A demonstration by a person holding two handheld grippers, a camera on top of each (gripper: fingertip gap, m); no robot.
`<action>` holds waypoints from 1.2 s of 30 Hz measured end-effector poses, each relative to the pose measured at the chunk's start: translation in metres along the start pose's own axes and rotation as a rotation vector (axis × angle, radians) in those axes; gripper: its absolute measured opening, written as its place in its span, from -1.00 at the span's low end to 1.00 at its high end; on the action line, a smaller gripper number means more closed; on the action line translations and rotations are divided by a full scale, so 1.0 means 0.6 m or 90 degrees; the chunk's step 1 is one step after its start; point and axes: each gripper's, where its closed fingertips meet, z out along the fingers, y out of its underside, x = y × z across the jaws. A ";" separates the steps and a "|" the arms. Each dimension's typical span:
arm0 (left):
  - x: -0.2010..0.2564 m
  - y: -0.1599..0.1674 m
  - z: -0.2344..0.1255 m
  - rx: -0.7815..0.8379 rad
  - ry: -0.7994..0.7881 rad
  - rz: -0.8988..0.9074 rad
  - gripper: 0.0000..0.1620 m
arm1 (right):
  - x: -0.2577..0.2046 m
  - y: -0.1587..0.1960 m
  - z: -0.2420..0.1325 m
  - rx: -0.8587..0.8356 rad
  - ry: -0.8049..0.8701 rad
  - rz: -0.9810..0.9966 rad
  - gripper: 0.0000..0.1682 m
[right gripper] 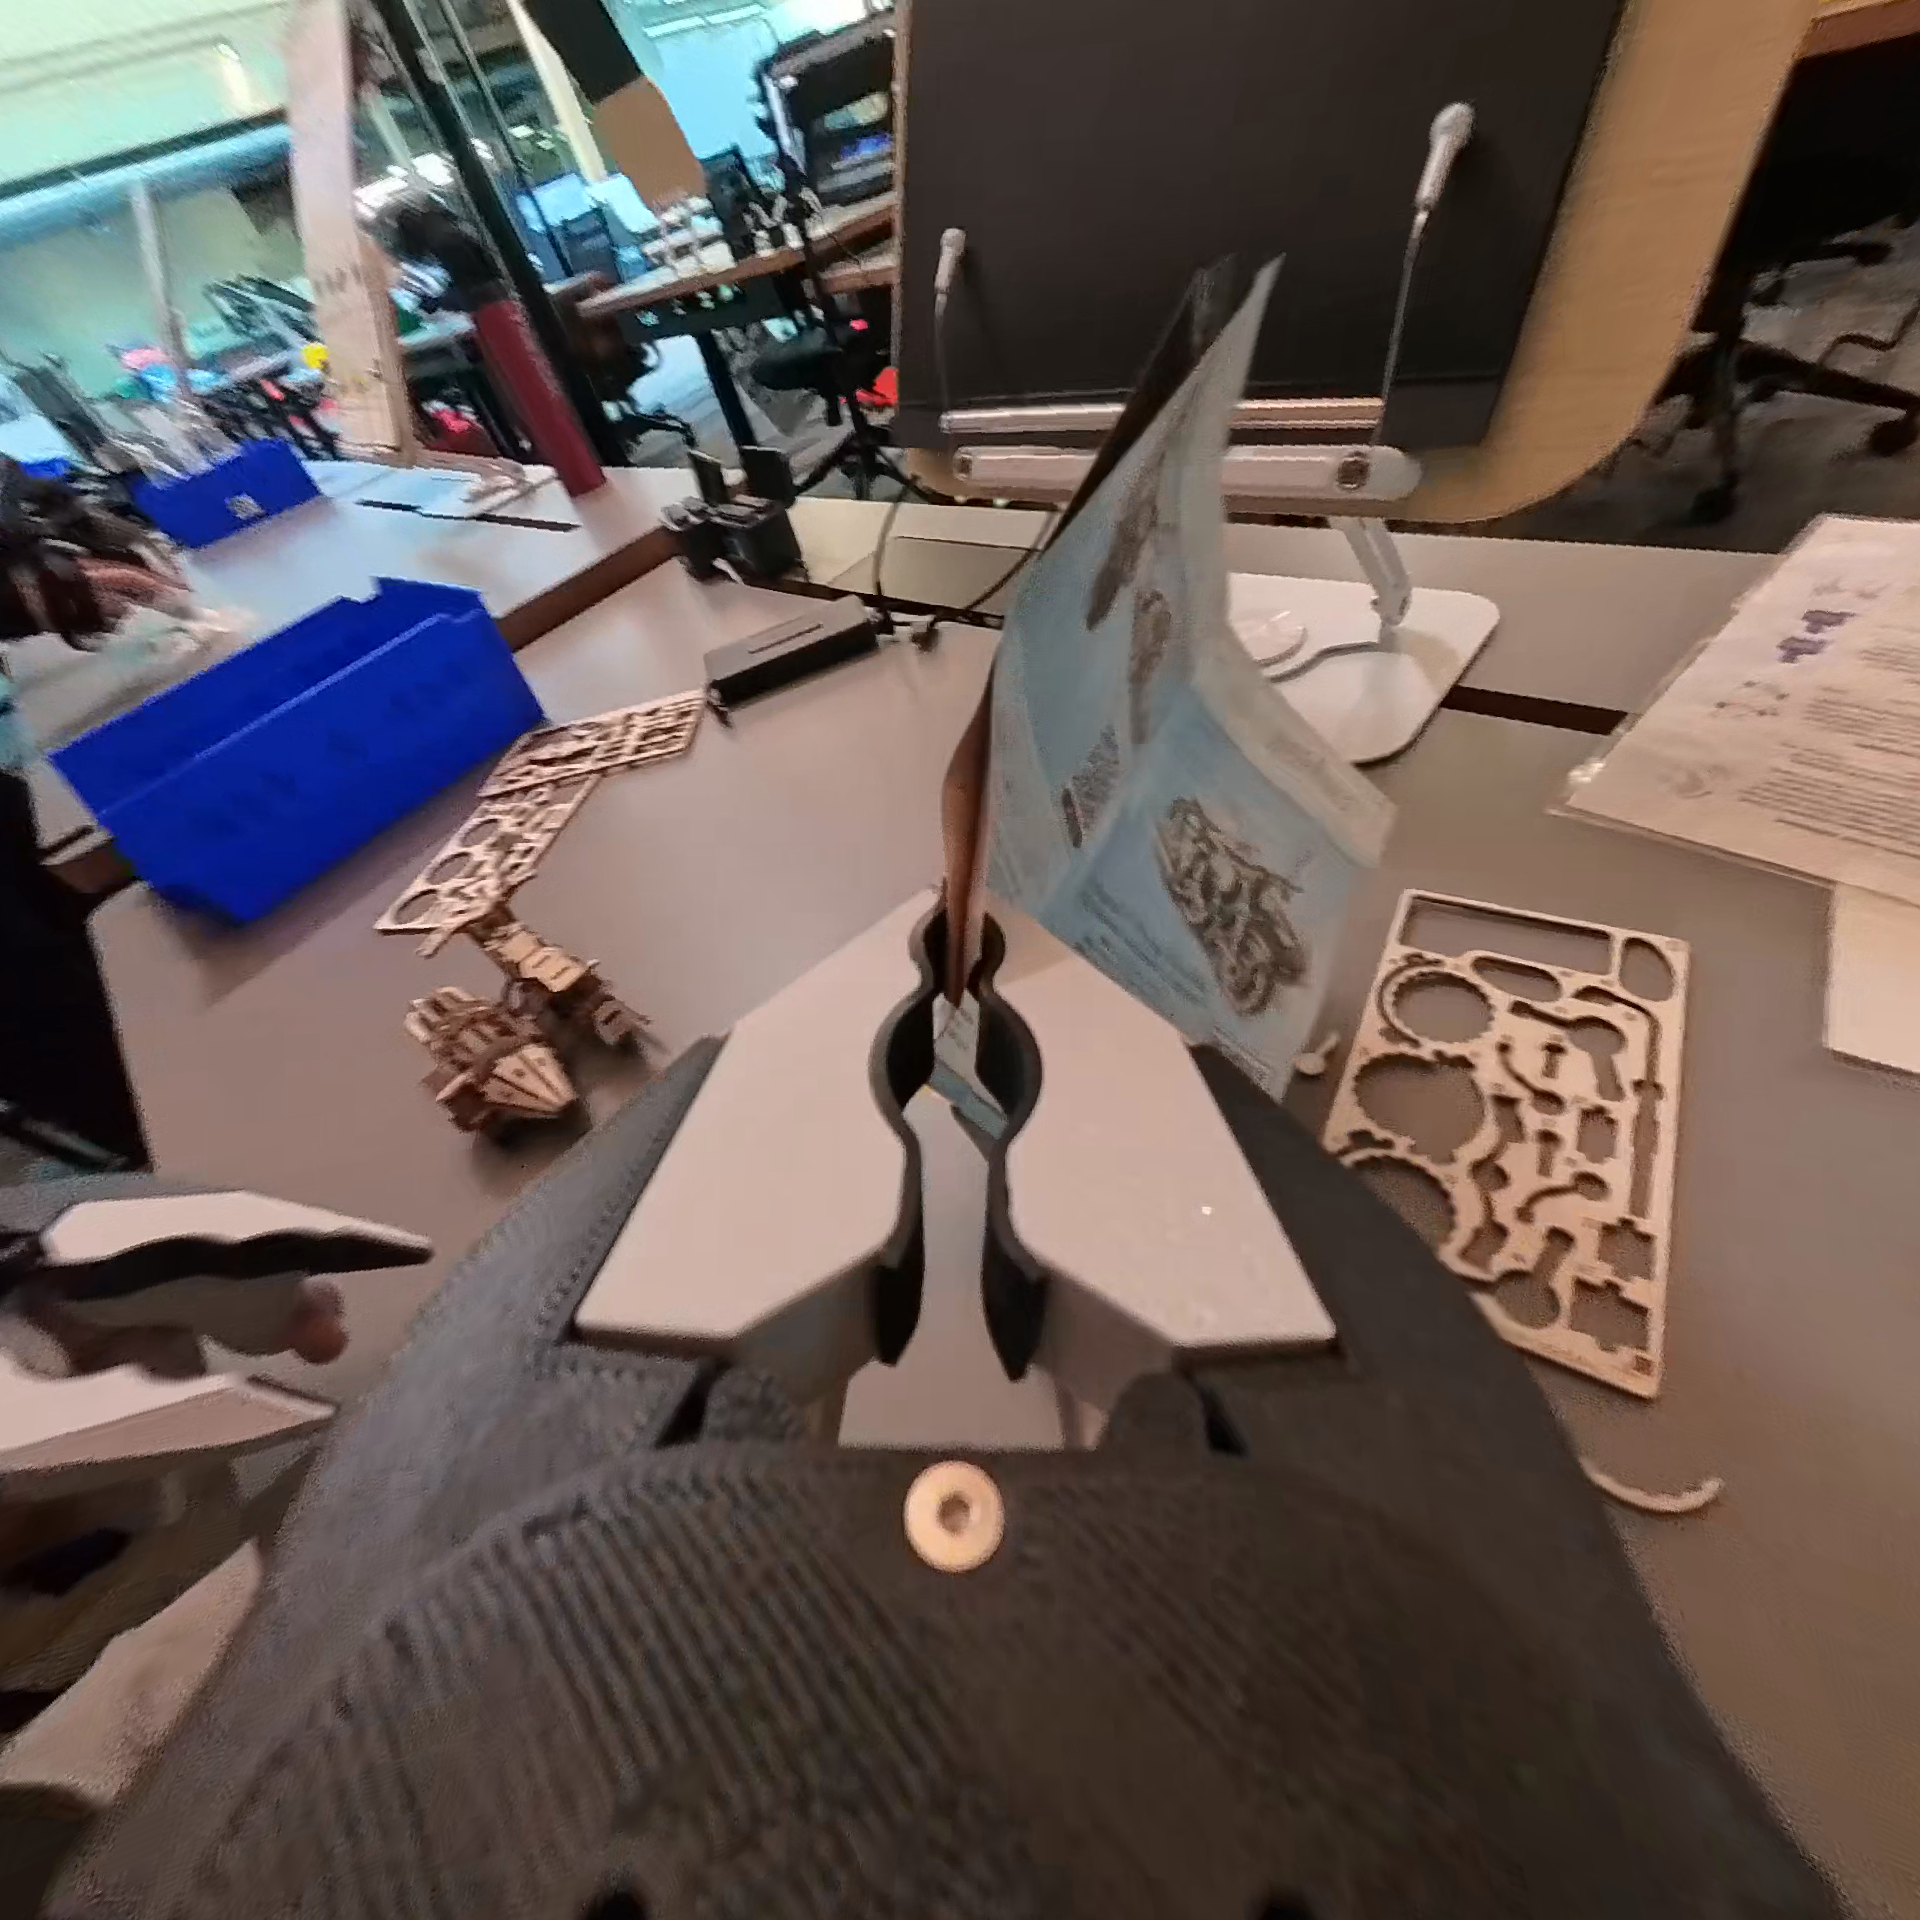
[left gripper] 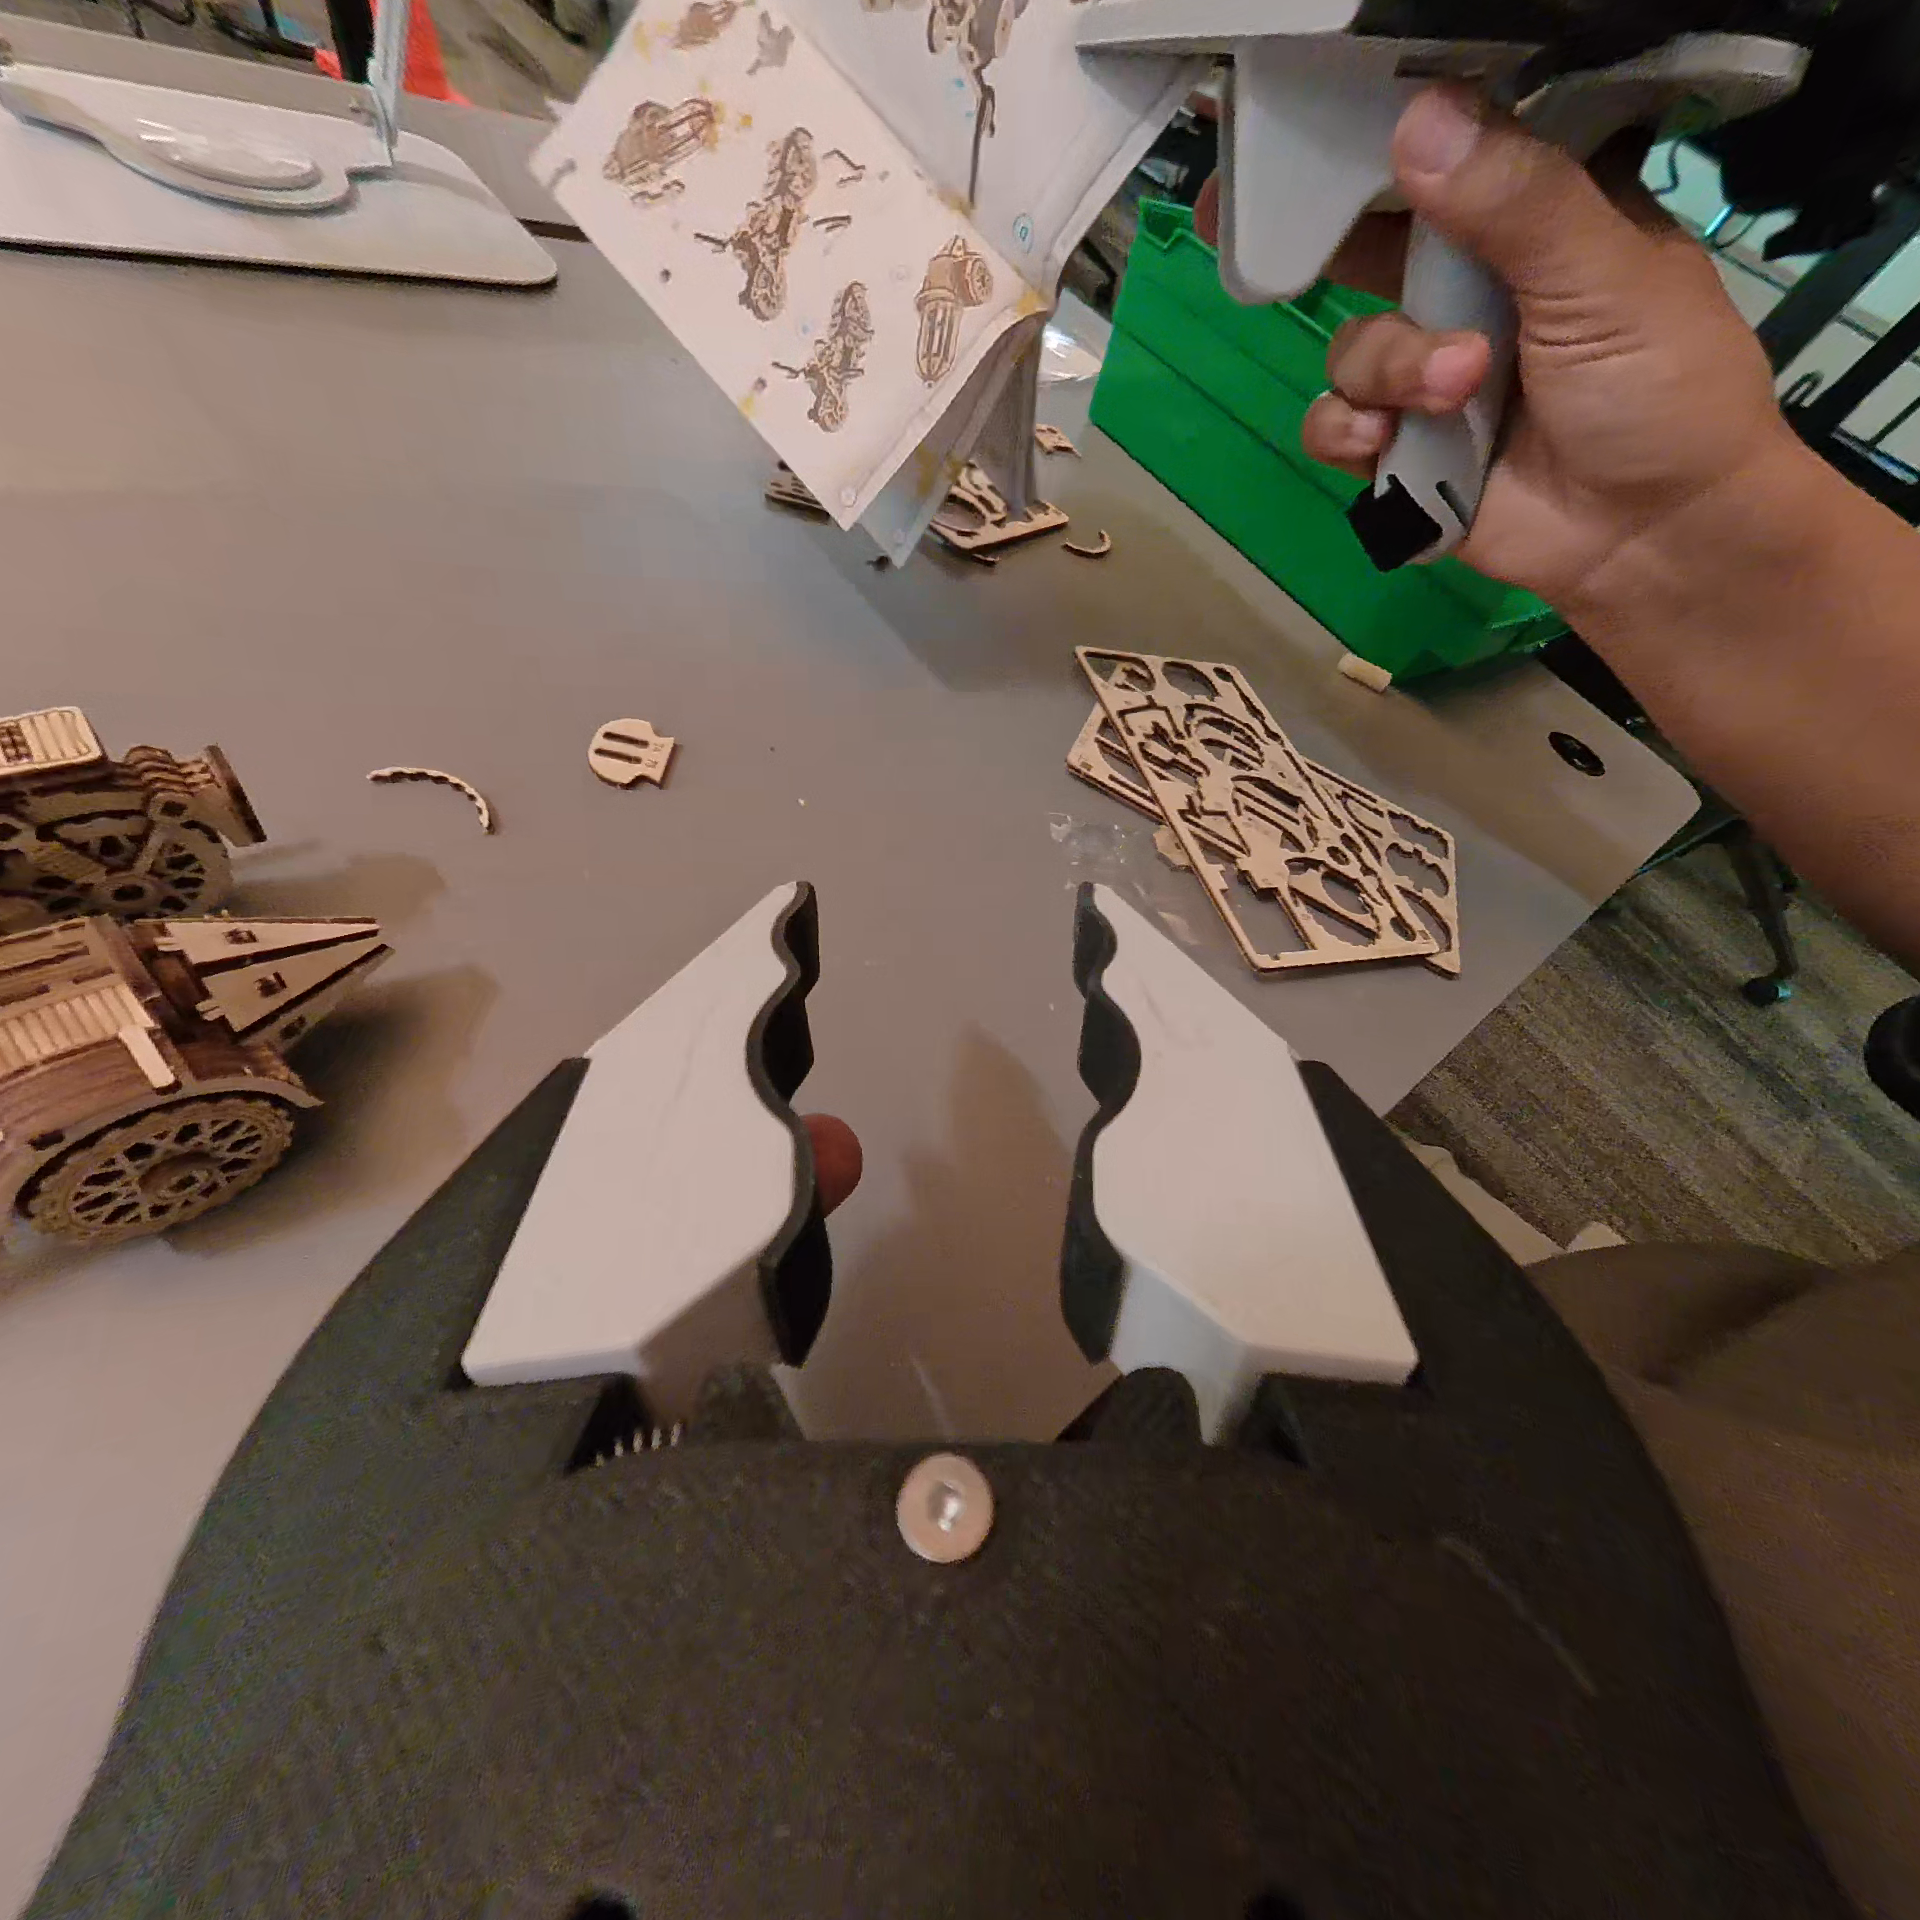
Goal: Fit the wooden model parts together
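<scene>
At the left edge of the table (left gripper: 312, 520) in the left wrist view sit two assembled wooden models (left gripper: 135, 977), parked out of the working space. Just right of them, farther off, lie a loose curved strip (left gripper: 436, 795) and a small round slotted piece (left gripper: 631, 753), apart and flat, probably laid out as the next parts to fit. The left tongs (left gripper: 940, 935) hover above the near middle of the table, spread wide and holding nothing, seemingly waiting. Beyond them, the instruction sheet (left gripper: 790, 239) hangs in the air with its pictures of models facing this way, likely lifted for reading; more wooden parts (left gripper: 987, 514) lie under its lower corner. To the right, two emptied part frames (left gripper: 1278, 810) are stacked, with a green bin (left gripper: 1226, 436) behind. The right tongs (right gripper: 961, 971) are pressed together on the sheet's lower edge, holding it upright.
</scene>
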 end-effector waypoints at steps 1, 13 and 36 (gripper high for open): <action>0.002 0.001 0.001 -0.001 0.003 -0.003 -0.42 | -0.013 -0.001 -0.007 0.010 -0.025 0.004 -1.00; 0.028 0.036 0.021 -0.060 0.059 -0.039 -0.13 | -0.135 0.065 -0.107 0.058 -0.192 0.147 -1.00; 0.023 0.033 0.027 -0.050 0.094 -0.093 -0.29 | -0.143 0.173 -0.077 -0.055 -0.259 0.295 -1.00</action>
